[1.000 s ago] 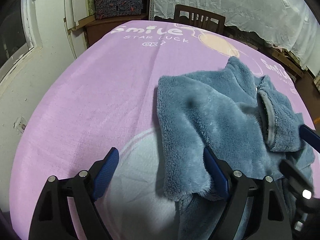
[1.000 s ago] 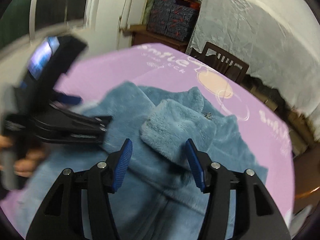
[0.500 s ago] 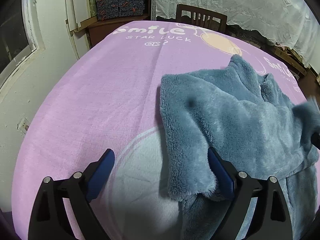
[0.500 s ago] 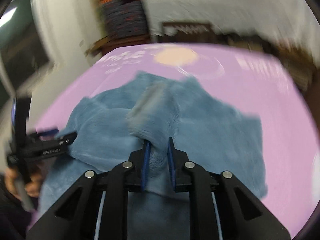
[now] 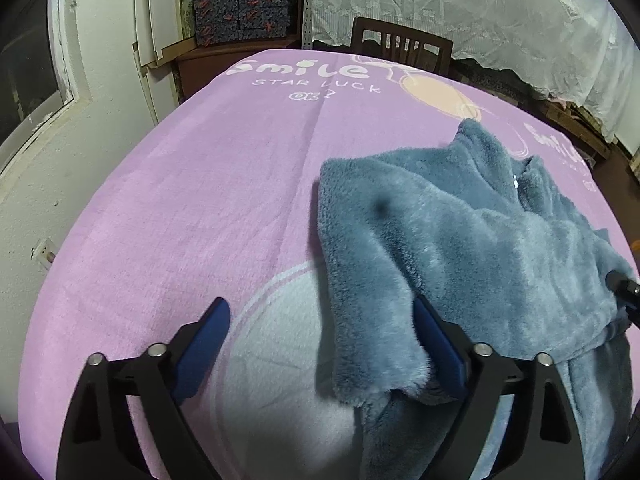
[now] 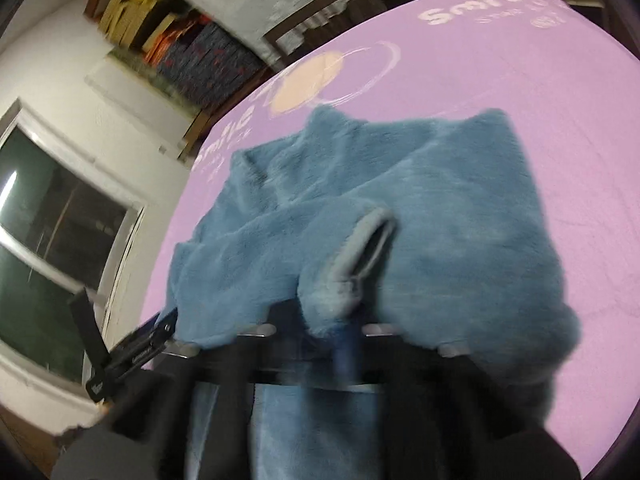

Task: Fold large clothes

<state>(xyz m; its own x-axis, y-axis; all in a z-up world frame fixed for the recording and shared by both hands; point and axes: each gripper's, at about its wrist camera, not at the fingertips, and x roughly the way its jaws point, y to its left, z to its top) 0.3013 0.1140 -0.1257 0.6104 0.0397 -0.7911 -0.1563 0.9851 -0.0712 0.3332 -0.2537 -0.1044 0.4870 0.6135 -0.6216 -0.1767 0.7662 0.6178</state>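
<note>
Fleece robe (image 5: pixel 472 248), blue and thick, lies on the purple blanket (image 5: pixel 208 200) ahead of our jaws, and we judge the fold about half done: one side panel is laid over the body in front of our left gripper (image 5: pixel 320 344), while the sleeve and the lower length below both tools remain to be folded. Our left jaws stand wide apart, holding nothing; the inner pad just touches the edge of the folded panel, the outer one sits over bare blanket. Our right gripper (image 6: pixel 348 336) is blurred, yet its jaws look pinched together on the sleeve cuff (image 6: pixel 360 256), lifted just ahead of them.
</note>
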